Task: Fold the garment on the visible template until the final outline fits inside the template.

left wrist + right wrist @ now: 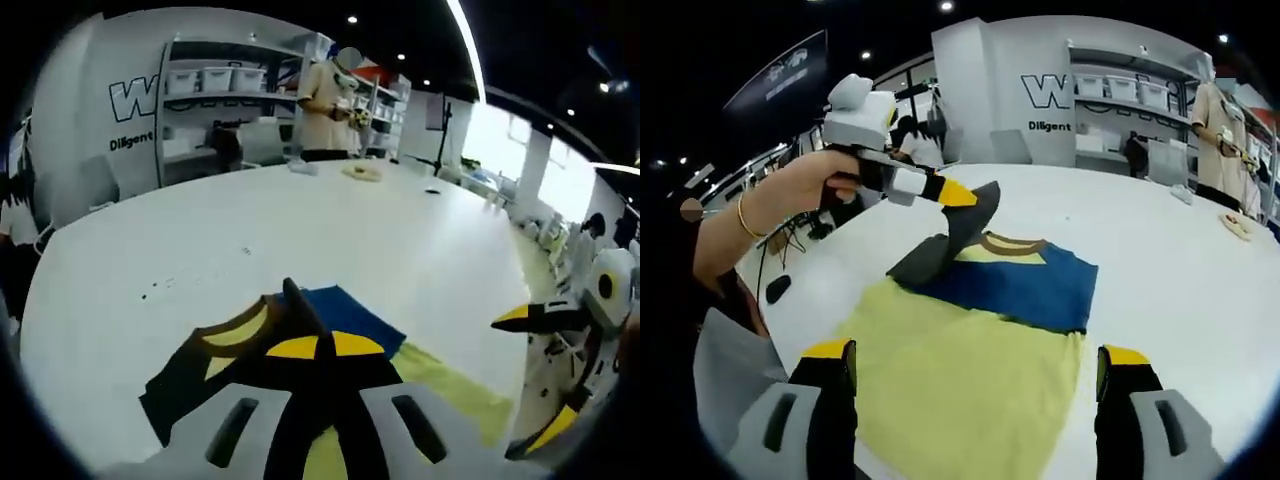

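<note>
A blue shirt (1025, 285) with a yellow collar lies on a yellow template sheet (960, 385) near the edge of a wide white surface (1160, 260), its dark sleeve (945, 250) lifted by the left gripper (975, 200), whose fingers are pinched tight on the cloth. The right gripper (970, 385) hovers just short of the sheet with its fingers spread wide and holding nothing. In the left gripper view the dark fabric drapes over that gripper's closed fingers (300, 300). The cloth looks light and limp, likely to sag and crease, so a hem or sleeve edge seems the best hold. A person (1215, 135) stands by the far shelves (1110, 90)
</note>
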The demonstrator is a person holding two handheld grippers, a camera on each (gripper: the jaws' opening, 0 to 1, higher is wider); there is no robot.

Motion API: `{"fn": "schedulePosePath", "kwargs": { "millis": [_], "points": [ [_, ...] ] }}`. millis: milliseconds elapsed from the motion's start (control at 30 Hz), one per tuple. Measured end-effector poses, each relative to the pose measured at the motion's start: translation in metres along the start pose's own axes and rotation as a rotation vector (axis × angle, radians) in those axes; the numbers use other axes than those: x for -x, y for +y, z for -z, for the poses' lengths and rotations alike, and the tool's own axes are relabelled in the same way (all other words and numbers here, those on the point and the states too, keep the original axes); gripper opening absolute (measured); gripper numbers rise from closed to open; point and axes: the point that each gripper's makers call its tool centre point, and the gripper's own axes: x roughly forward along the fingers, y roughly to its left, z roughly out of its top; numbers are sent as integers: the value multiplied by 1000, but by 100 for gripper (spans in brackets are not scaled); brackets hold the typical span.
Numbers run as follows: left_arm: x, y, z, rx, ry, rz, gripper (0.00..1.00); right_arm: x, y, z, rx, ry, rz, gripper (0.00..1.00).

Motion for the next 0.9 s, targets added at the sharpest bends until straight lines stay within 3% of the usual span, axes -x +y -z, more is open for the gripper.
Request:
{"fn": "schedulePosePath", "kwargs": {
  "millis": [233,600,900],
  "points": [
    [-29,-20,26,-15,69,29,0,0,-3,4,-1,12,14,99],
    [-73,-31,61,-3,162,76,0,-5,-8,17,-9,25,37,99],
    [-97,-39,85,2,203,98,0,-8,-16,28,-22,59,54,99]
  ]
}}
